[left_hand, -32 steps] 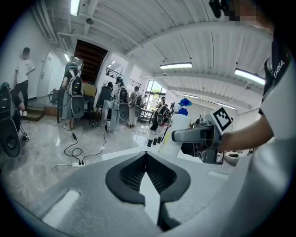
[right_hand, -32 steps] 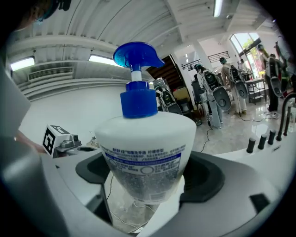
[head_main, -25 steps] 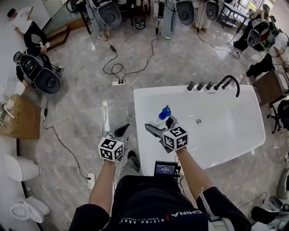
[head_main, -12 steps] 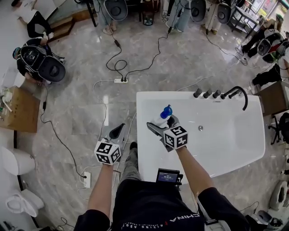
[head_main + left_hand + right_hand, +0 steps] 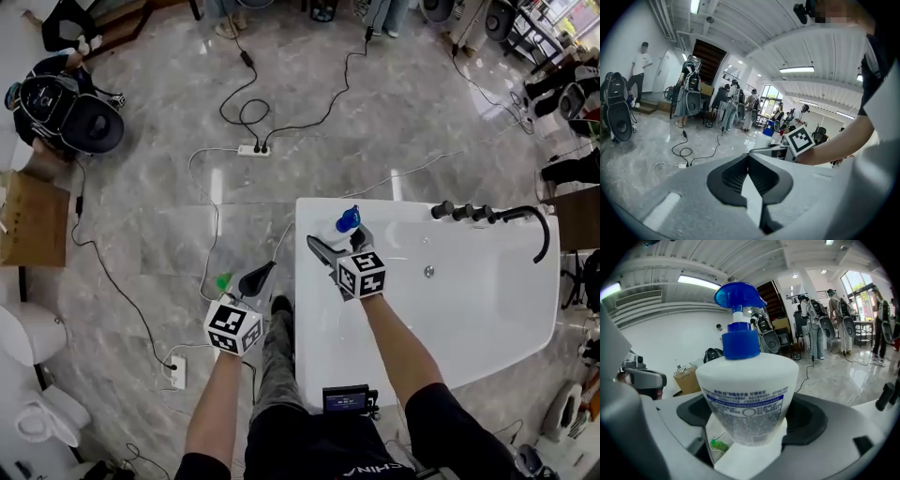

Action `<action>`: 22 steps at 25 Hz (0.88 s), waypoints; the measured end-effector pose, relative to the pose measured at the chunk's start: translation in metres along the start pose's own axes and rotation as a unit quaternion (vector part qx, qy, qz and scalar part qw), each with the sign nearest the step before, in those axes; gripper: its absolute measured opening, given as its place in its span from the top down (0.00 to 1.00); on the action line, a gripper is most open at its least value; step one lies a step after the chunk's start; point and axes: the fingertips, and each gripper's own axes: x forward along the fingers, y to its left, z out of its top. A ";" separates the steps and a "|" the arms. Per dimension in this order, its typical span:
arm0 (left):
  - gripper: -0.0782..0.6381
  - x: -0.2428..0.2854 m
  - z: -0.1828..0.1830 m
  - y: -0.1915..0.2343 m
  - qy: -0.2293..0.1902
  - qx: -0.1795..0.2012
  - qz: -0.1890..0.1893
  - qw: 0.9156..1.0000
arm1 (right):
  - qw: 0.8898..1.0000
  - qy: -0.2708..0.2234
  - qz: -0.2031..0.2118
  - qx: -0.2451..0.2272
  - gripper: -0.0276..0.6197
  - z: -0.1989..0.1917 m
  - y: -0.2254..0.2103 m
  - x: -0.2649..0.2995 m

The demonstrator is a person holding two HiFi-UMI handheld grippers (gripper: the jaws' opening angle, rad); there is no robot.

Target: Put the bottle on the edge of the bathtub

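my right tongs (image 5: 338, 246) are pinching the white bottle (image 5: 747, 394) by its body, upright with the blue pump on top. it's over the bathtub (image 5: 309, 323) at the left rim, near the far corner. can't tell if its base touches. my left tongs (image 5: 258, 278) are pressed together over the marble floor (image 5: 159, 234) just beside the tub.

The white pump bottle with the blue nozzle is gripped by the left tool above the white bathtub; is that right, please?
Not quite: the white pump bottle with the blue nozzle is gripped by the right tool, not the left, above the white bathtub. The right gripper view shows it.
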 end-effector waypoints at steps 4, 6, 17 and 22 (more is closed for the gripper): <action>0.88 0.023 -0.012 0.020 0.015 0.000 0.002 1.000 | 1.000 0.006 -0.019 -0.010 0.22 -0.013 -0.023 0.050; 0.88 0.036 -0.018 0.029 0.020 0.001 0.003 1.000 | 1.000 0.001 -0.025 -0.018 0.22 -0.014 -0.028 0.071; 0.88 0.065 -0.026 0.048 0.027 -0.001 0.001 1.000 | 0.996 -0.013 -0.036 -0.086 0.22 -0.009 -0.038 0.134; 0.88 0.064 -0.030 0.052 0.030 -0.001 0.004 1.000 | 0.994 -0.014 -0.039 -0.105 0.22 -0.019 -0.040 0.139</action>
